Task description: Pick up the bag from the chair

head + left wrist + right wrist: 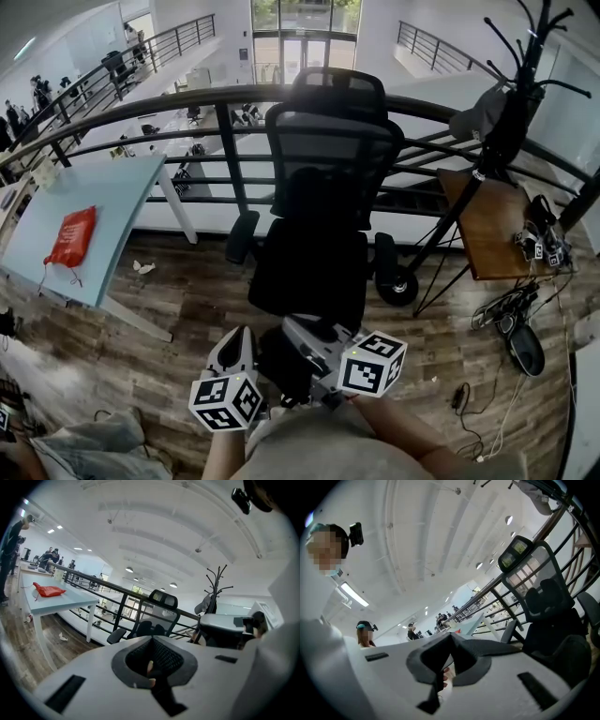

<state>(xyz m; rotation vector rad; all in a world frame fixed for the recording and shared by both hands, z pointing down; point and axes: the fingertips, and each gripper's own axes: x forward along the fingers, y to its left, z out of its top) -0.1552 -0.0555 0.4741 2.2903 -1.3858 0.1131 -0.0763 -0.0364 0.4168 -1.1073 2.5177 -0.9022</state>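
Wooden floor carries the chair (pixel 328 127), a dark bag (pixel 323 202) on its seat. Being well short of it, the left gripper (pixel 236 332) and right gripper (pixel 291 324) have jaws closed, empty.

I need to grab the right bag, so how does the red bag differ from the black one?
The red bag lies flat on the light blue table, while the black bag stands upright on the chair seat, against the backrest. The red bag is bright, whereas the black bag blends into the chair. Both rest on furniture, untouched.
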